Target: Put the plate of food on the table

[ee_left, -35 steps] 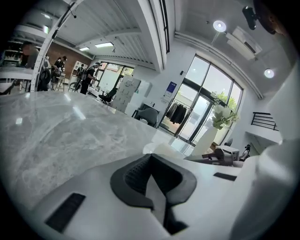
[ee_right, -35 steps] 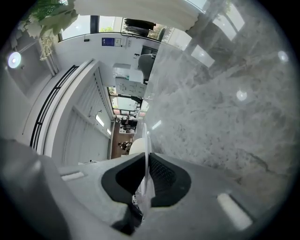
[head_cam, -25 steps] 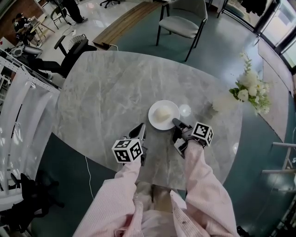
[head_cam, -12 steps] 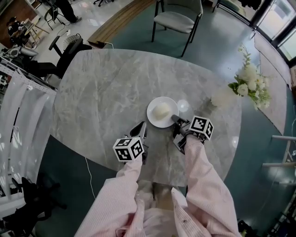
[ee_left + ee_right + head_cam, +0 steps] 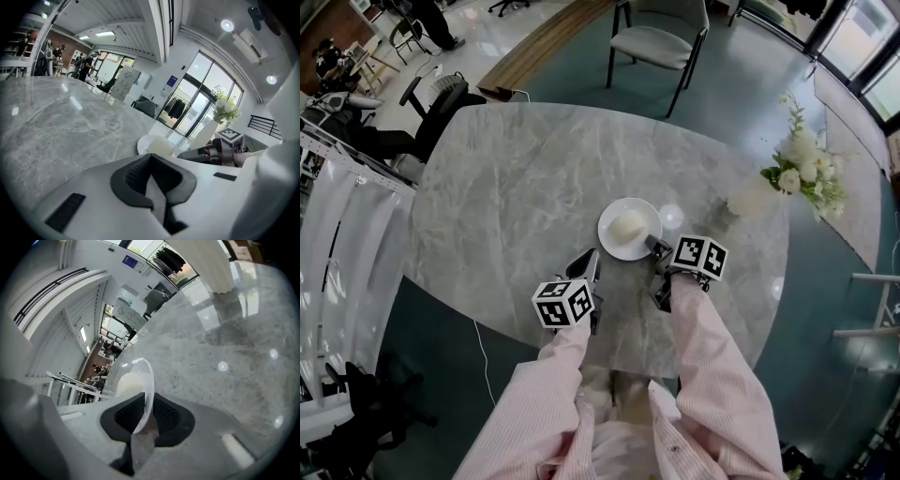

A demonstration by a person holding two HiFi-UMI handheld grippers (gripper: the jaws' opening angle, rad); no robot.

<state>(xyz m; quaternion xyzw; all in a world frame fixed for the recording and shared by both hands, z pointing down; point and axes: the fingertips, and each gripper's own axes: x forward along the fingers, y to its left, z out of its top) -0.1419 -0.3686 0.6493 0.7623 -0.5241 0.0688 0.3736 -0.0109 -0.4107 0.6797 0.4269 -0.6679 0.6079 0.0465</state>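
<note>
Right gripper view: both black pads (image 5: 165,414) are clenched on the near rim of the white plate (image 5: 148,376), thin edge pinched btwn them. A pale round lump of food (image 5: 127,383) sits on the plate just beyond, so the right gripper (image 5: 143,416) has the plate in its grip. Seen from the head view, this gripper (image 5: 654,246) meets the plate (image 5: 611,242) at its near right side. The plate lies about mid-table, a bit right of centre, & looks set down on the grey marble table (image 5: 506,178), tho contact underneath can't be made out. The food (image 5: 628,225) is in the plate's middle.

The left gripper (image 5: 152,180) has its jaws pressed together w/ nothing btwn them. In the head view it (image 5: 586,264) is apart from the plate, just near & left of it, tips aimed toward the far side. Its own view has the plate (image 5: 143,142) & food (image 5: 161,147) ahead, w/ the right gripper (image 5: 208,152) off to the right.

Pink striped sleeves (image 5: 703,366) run back from both grippers. Further out, white flowers (image 5: 802,173) in a pale vase (image 5: 755,202) stand by the table's right edge. A grey chair (image 5: 661,42) stands beyond the far edge.
</note>
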